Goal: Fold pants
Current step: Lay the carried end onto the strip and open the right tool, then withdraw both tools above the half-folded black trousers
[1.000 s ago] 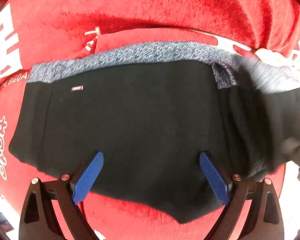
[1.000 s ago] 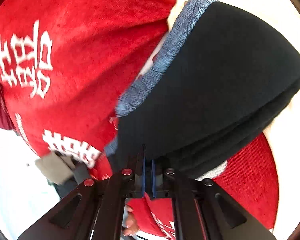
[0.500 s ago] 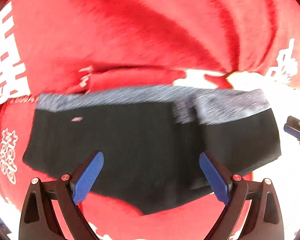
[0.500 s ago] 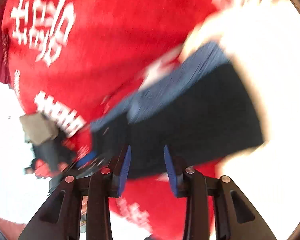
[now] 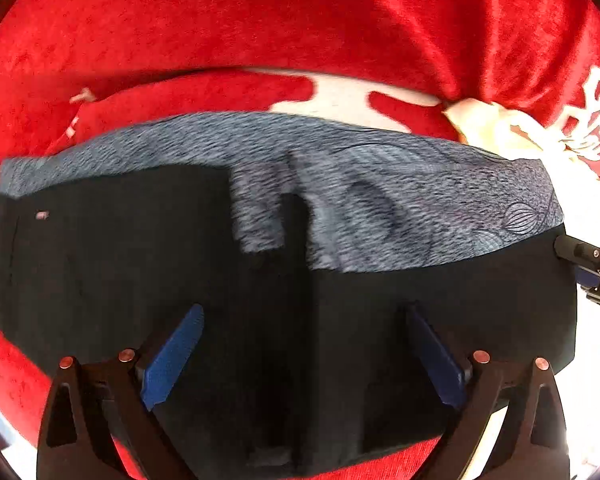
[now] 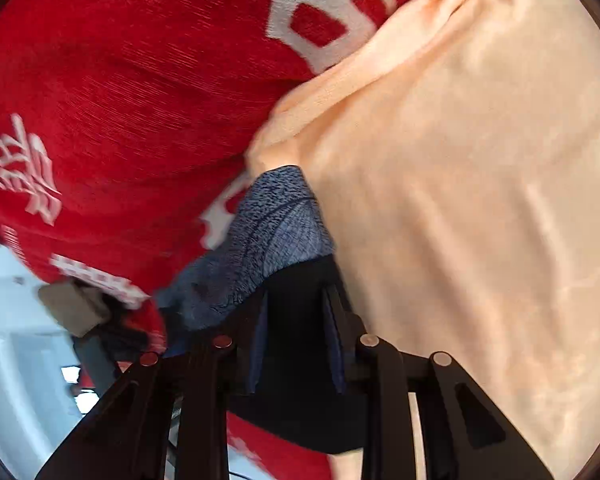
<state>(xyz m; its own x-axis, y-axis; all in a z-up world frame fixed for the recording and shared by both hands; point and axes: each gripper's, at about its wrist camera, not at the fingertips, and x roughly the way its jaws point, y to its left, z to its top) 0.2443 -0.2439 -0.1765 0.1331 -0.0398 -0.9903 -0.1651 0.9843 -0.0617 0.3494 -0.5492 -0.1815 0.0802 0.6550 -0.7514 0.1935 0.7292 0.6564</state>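
Right gripper [image 6: 296, 340] is straddling the black edge of the folded pants [image 6: 300, 308], its jaws having just been narrowing around the fabric, though whether the pads are pressing yet I cannot tell. Left gripper [image 5: 300, 348] is hanging wide open over the pants, holding nothing. At twelve o'clock lies the grey-blue waistband [image 5: 340, 184], beyond it the red blanket [image 5: 300, 20]; at three o'clock, a peach cloth [image 6: 480, 200]. Likely regrasping for a further fold, which calls for a firm pinch first.
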